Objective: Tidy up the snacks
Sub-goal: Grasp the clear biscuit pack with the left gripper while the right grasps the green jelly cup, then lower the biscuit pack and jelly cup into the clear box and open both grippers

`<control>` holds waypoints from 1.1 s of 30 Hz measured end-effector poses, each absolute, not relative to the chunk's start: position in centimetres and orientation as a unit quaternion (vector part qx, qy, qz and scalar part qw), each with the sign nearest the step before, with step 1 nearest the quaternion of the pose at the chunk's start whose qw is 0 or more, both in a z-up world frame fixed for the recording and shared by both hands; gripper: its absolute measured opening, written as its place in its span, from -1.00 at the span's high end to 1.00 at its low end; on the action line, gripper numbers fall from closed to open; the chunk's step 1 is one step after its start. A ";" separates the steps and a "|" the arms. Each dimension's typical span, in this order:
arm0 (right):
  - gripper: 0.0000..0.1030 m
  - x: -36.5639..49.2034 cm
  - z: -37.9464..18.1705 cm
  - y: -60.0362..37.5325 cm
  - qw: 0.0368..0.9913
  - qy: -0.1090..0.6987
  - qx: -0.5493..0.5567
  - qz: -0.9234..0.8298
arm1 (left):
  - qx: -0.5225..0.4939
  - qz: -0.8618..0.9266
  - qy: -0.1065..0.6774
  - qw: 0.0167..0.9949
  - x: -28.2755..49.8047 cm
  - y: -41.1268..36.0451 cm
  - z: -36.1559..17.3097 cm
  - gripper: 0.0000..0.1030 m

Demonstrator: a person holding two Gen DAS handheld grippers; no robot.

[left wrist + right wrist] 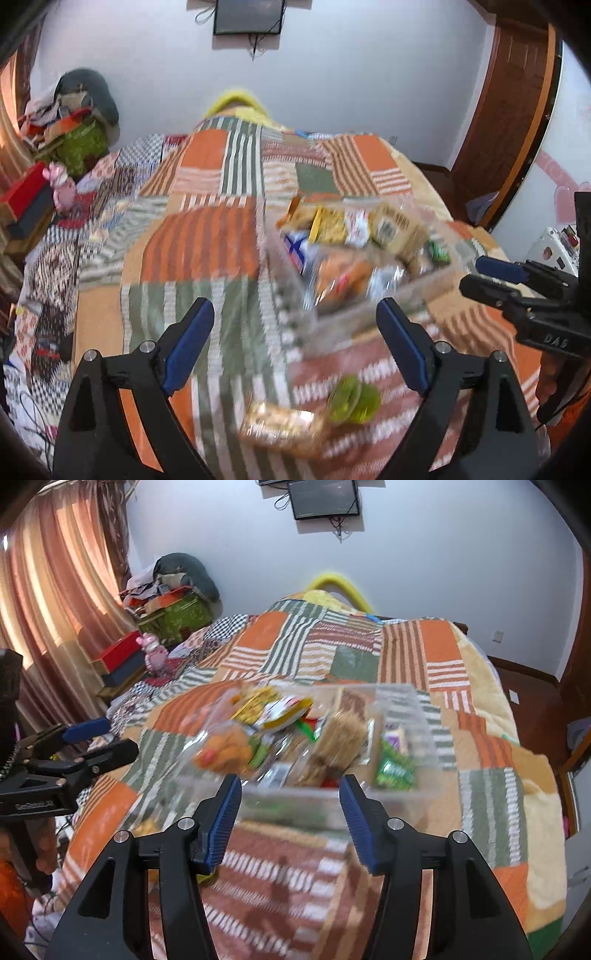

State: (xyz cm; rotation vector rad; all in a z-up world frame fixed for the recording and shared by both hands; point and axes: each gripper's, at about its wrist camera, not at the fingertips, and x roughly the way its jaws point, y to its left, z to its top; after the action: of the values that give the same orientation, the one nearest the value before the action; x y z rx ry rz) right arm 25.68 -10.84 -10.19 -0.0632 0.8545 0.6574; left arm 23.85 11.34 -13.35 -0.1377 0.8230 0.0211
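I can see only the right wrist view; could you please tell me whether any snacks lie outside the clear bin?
Observer: Yes, a round green packet lies on the blanket, on the near side of the clear bin.
Operator: Is anything else loose?
Observer: A golden-brown packet lies beside it, to its left.
Operator: Are the left tongs holding anything?
Observer: No, the left tongs stand wide open with nothing between the pads.

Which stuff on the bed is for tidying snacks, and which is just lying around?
For the job:
clear bin
snack packets in the bin
green packet
golden packet

Just lying about:
pink toy
red box
clothes pile
wall screen
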 end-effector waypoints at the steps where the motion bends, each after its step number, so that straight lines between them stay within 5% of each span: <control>1: -0.05 25.2 -10.5 -10.5 0.854 0.411 -0.030 0.317 | -0.068 0.011 0.403 0.913 23.4 11.6 -13.7 -0.75; 27: -0.05 21.6 -18.3 -2.6 0.775 0.522 -0.057 0.352 | -0.075 -0.020 0.483 0.872 17.1 12.5 -22.1 -0.75; 33: 0.25 22.0 -18.7 -4.0 0.772 0.529 -0.040 0.351 | -0.069 -0.030 0.498 0.864 17.8 11.7 -23.3 -0.75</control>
State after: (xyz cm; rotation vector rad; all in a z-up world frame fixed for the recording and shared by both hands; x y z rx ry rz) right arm 22.00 -4.03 -18.69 -0.0877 1.1469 0.7601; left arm 17.85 11.66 -23.33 -0.1446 1.0434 -0.0627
